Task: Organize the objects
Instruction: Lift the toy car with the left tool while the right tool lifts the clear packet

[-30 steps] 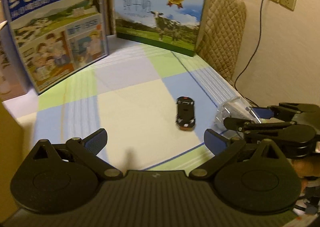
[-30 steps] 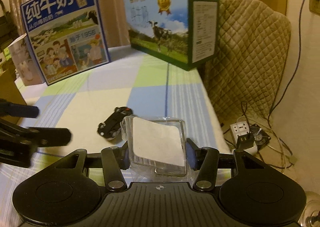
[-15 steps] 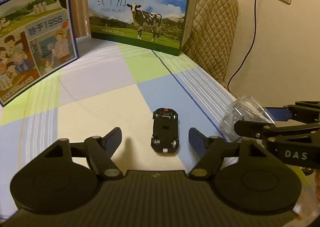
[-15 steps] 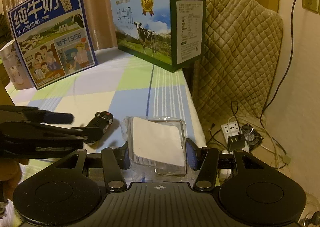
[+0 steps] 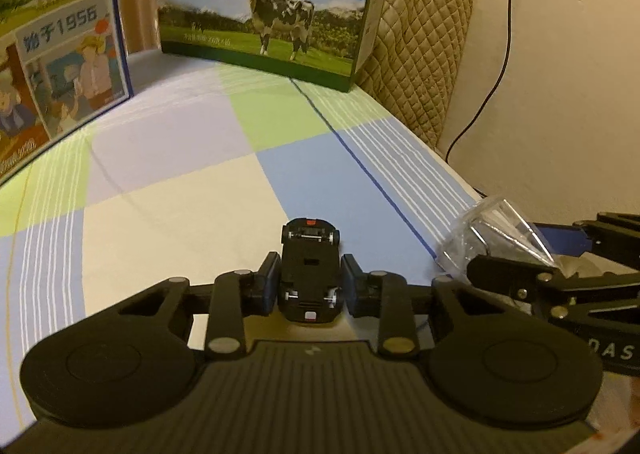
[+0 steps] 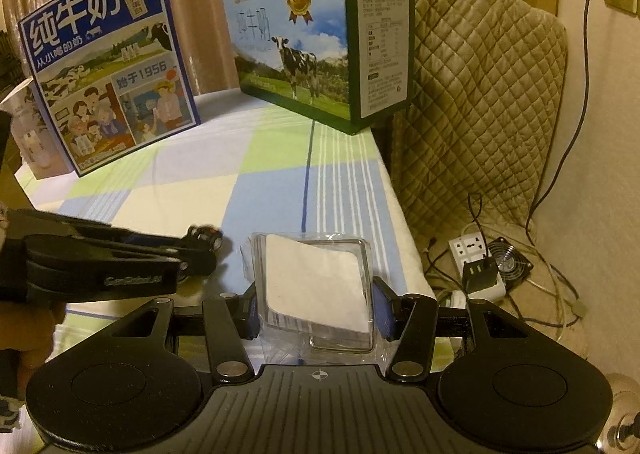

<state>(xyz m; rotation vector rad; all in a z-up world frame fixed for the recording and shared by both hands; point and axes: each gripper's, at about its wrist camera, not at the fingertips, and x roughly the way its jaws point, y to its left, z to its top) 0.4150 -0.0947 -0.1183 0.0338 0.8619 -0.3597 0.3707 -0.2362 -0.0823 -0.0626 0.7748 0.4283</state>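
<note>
Toy car [image 5: 309, 272] black, upside down, wheels up, red ends.

Black left tool [image 5: 309, 281], blue pads [image 5: 271, 279], silver screws.

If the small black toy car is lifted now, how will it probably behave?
The toy car looks like rigid plastic and small, so probably stiff and light. It lies wheels-up, so unlikely to roll. The left tool pinches its smooth sides, so it might slip or pivot.
</note>
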